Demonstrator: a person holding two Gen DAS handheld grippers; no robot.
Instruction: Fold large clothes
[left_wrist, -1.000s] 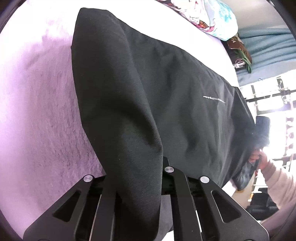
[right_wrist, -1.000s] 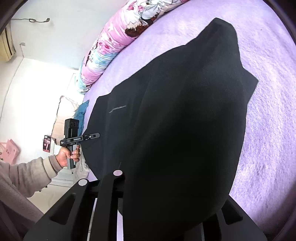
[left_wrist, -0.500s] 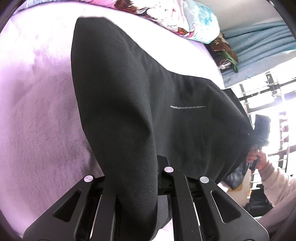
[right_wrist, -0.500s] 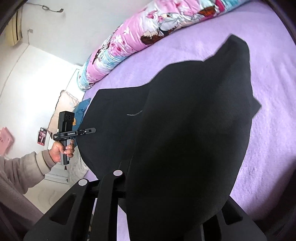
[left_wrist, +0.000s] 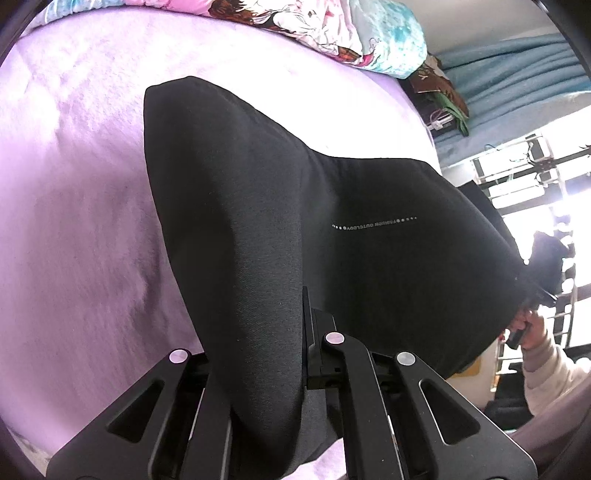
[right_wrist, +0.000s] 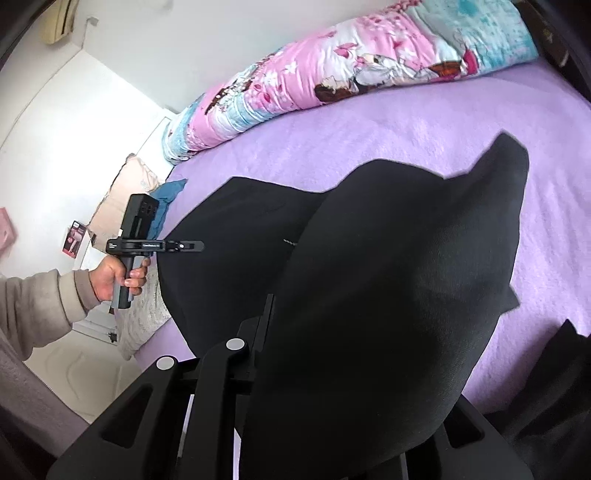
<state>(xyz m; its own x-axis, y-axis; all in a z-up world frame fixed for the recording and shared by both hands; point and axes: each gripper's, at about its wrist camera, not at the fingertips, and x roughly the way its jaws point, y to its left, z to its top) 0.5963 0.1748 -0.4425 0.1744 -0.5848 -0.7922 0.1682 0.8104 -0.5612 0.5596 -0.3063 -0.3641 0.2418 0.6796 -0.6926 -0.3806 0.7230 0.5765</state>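
Observation:
A large black garment with a thin line of white lettering is stretched between both grippers, its far end trailing on the purple bed. My left gripper is shut on one corner, and the cloth drapes over its left finger and hides it. In the right wrist view the same garment hangs over my right gripper, which is shut on a fold of it; only one finger shows. Each view shows the other gripper, hand-held, at the garment's opposite corner: the left gripper and the right gripper.
A rolled pink and teal floral quilt lies along the bed's far edge. A pillow and a teal cloth lie at one end of the bed. A blue blanket and a bright window rack stand beyond it. More dark cloth shows at the lower right.
Both grippers have risen with the garment, lifting more of it off the bed. Its far end now trails nearer to me, and the quilt has come further into view.

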